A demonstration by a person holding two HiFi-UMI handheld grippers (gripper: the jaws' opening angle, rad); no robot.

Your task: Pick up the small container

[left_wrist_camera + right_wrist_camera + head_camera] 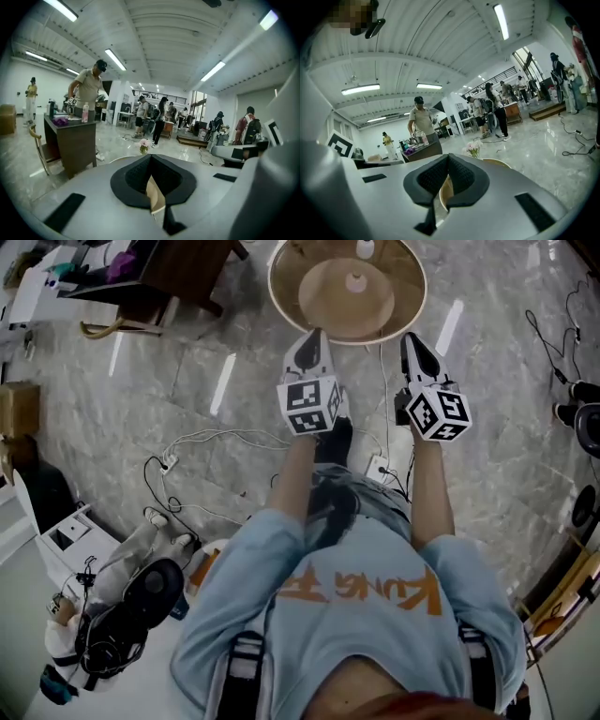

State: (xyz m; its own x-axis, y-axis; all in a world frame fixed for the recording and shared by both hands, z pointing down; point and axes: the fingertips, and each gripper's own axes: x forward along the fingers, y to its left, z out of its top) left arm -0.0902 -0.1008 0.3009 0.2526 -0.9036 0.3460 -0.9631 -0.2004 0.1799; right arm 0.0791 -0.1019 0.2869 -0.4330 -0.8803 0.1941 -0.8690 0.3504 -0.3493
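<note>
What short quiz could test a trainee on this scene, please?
1. True or false: the right tool grips a cup.
2. What lies ahead of both tools? A: round wooden table; B: sink; C: ladder.
3. Fill in: the jaws of the left tool are ___.
Key: 1 false; 2 A; 3 shut.

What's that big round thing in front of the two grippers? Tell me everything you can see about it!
It's a round table, tan like light wood, standing on the shiny grey floor. A smaller round disc lies in its middle. Little pale pink flowers stand on it, and another small white thing, too small to name. The left gripper and right gripper point at its near edge; nothing shows them touching it.
</note>
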